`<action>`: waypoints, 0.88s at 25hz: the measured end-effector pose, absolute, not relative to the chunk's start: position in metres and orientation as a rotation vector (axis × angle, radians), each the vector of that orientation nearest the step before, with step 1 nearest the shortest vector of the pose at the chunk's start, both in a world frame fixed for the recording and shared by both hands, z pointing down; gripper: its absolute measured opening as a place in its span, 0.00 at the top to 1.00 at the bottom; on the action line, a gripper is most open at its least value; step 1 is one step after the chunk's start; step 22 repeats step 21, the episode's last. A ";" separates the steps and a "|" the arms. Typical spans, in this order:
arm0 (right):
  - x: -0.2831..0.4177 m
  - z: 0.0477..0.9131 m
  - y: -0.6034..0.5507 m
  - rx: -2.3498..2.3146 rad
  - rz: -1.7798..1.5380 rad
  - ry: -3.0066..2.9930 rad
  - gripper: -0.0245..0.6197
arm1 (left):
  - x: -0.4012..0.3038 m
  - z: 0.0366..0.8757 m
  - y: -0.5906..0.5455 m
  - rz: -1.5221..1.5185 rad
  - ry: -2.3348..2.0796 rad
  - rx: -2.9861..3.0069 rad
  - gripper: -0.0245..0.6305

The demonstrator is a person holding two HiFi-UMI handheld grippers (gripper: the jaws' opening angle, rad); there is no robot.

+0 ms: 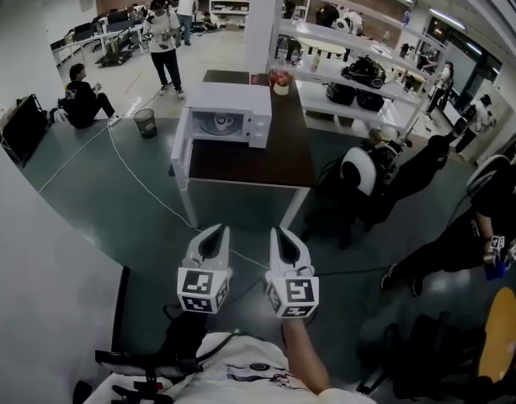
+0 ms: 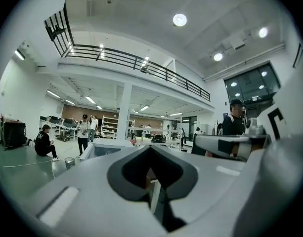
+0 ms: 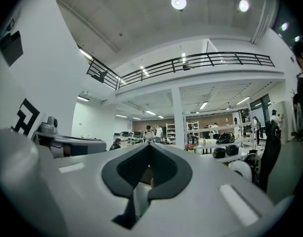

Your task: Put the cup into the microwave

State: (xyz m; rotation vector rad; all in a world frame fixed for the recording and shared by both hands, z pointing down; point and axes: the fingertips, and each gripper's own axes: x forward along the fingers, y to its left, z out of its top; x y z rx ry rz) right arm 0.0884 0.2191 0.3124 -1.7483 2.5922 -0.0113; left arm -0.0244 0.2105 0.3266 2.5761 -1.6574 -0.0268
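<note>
A white microwave point(image 1: 232, 118) stands on a dark brown table point(image 1: 274, 162) ahead of me, its door point(image 1: 182, 154) swung open to the left. Something pale and round point(image 1: 220, 124) shows inside its cavity; I cannot tell if it is a cup or the turntable. A small pot with red flowers point(image 1: 280, 82) stands behind the microwave. My left gripper point(image 1: 216, 231) and right gripper point(image 1: 278, 233) are held side by side, well short of the table, pointing at it. Both are shut with nothing between the jaws. The left gripper view shows the shut left gripper point(image 2: 150, 150) and the microwave point(image 2: 104, 146) beyond it.
A cable point(image 1: 144, 183) runs across the floor toward the table. A bin point(image 1: 145, 122) and a seated person point(image 1: 82, 98) are at the left, and people stand at the back point(image 1: 165, 45). Shelves with bags point(image 1: 359, 74) and seated people point(image 1: 426, 171) fill the right. A black chair point(image 1: 123, 343) is by my left side.
</note>
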 end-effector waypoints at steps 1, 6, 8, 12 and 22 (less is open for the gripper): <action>0.088 0.313 0.219 -1.745 -0.009 2.597 0.96 | -0.025 0.327 0.210 -0.029 -1.657 2.575 0.96; 0.085 0.316 0.217 -1.737 -0.010 2.610 0.96 | -0.027 0.332 0.208 -0.020 -1.656 2.565 0.96; 0.086 0.317 0.217 -1.739 -0.017 2.609 0.96 | -0.028 0.333 0.207 -0.016 -1.655 2.559 0.97; 0.085 0.321 0.213 -1.740 -0.022 2.606 0.96 | -0.029 0.336 0.203 -0.019 -1.651 2.557 0.97; 0.081 0.323 0.206 -1.738 -0.033 2.614 0.96 | -0.033 0.336 0.198 -0.012 -1.655 2.556 0.96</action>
